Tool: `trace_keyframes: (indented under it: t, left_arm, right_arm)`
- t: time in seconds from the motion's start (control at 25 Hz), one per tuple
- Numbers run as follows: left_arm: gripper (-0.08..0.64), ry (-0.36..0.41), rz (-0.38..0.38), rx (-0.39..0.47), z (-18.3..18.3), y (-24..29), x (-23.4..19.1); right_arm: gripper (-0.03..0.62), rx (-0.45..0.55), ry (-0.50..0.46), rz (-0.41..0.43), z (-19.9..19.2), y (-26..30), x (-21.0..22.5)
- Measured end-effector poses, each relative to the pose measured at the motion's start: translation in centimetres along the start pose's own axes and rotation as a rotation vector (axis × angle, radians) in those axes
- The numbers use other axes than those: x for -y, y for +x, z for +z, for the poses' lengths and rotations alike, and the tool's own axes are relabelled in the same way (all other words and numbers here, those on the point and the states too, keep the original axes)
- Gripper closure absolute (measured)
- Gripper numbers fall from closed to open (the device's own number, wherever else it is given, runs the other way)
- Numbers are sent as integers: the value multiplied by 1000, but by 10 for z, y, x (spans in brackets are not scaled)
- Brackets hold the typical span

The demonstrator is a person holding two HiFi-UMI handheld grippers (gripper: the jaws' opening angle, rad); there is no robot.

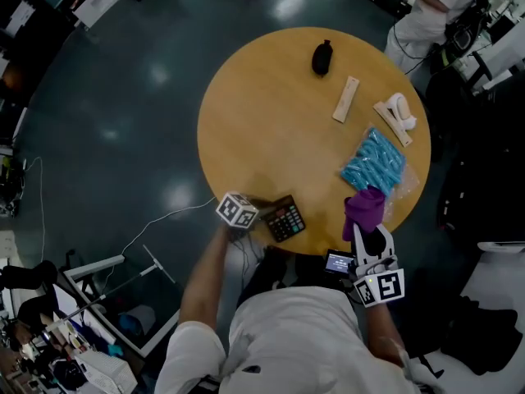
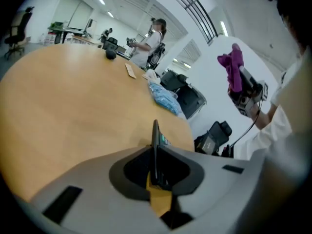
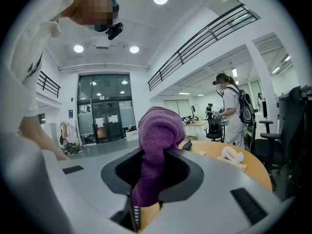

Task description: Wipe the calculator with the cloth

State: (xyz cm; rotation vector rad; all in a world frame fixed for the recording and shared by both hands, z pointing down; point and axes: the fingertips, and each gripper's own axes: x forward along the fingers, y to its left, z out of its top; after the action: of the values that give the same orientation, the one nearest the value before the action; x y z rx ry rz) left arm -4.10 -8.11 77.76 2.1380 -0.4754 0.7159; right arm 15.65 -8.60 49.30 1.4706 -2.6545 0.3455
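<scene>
Tabletop, round and of pale wood, is mostly bare. We note a crinkled blue plastic packet at its 4 o'clock, well apart from the work. The work sits at the 6 o'clock rim, nearest the person.

The right gripper hovers off the rim at about 5 o'clock. Its jaws are closed on the purple terry cloth, which bunches past the tips in a thick wad. The left gripper reaches in from 7 o'clock. Its jaws stand narrow, pinching the small black desk calculator by its left side, and its own view shows the slab edge-on between the pads. The calculator's keys face up in the head view; whether its far side rests on the wood we cannot tell. Cloth and calculator are near but not touching.

We judge the step in hand to be bringing cloth to calculator, with wiping not yet begun. We recommend:

- Hold the pinch steady.
- Lay the wad flat on the key face rather than tip-first, so fabric and not the hard jaw tips meets the keys.
- Stroke away from the left pads, towards the free side at 3 o'clock, with light pressure. A hard push could lever the thin slab out of a one-sided grip.
- Keep the calculator over the wood, not past the rim.
</scene>
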Motion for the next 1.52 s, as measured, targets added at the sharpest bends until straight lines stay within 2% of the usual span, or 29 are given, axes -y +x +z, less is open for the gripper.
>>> trace_keyframes:
  t: [0.24,0.36,0.52,0.64,0.76,0.88,1.0,1.16,1.4,1.52]
  left_arm:
    - [515,-131,-2,273,13,-37,40]
    - [515,-159,4,334,34,-60,63]
    - [514,-157,-43,325,79,-94,95]
    - [514,-123,-54,330,118,-121,117]
    - [515,-82,-63,325,146,-137,137]
    - [515,-48,-96,336,163,-148,153]
    - [514,-50,-110,373,171,-157,155]
    - [515,-39,-101,372,169,-165,157]
    - [515,9,-63,319,166,-164,161]
    - [515,7,-53,320,163,-169,160]
  right_arm:
    - [494,-11,8,50,-4,7,-12]
    - [494,-58,-53,86,-10,17,-20]
    - [494,-182,-180,160,-20,41,-29]
    - [494,-257,-284,183,-18,67,-33]
    - [494,-275,-453,184,0,88,-44]
    - [494,-277,-673,213,12,102,-70]
    - [494,-271,-849,250,15,100,-92]
    - [494,-258,-975,332,9,88,-116]
    - [494,-278,-1249,513,-16,65,-154]
    - [494,-273,-1320,623,-27,49,-162]
